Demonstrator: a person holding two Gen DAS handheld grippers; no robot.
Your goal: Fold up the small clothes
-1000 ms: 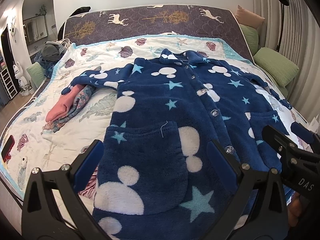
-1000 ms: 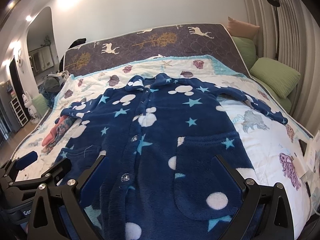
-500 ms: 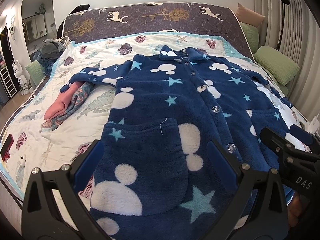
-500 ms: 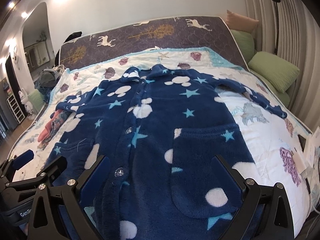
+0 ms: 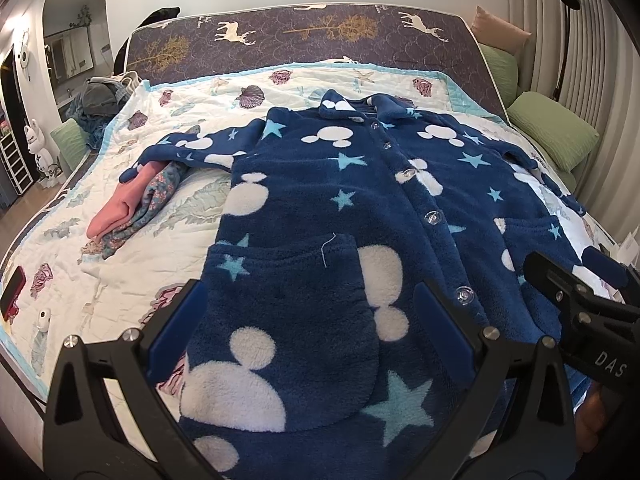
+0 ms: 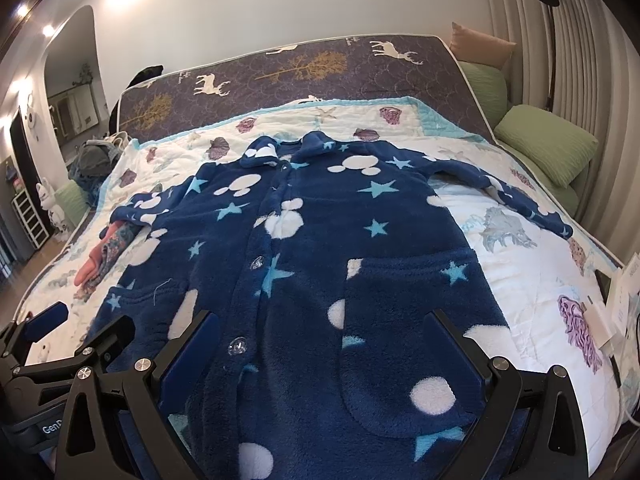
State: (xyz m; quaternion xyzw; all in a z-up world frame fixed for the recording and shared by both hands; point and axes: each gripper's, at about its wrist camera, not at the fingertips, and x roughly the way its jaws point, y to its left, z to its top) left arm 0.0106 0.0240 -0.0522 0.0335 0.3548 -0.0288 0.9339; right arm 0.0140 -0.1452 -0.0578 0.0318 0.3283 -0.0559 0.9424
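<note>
Robe is spread flat, front up and buttoned, on the bed, collar toward the headboard. Its hem is cut off at the bottom of both views, so can't see where it ends. Left gripper and right gripper both hang over the hem end, jaws spread wide, nothing in them. The left sleeve partly covers a pink and floral pile, only a sliver in the right view. The right sleeve's full length shows only in the right view.
</note>
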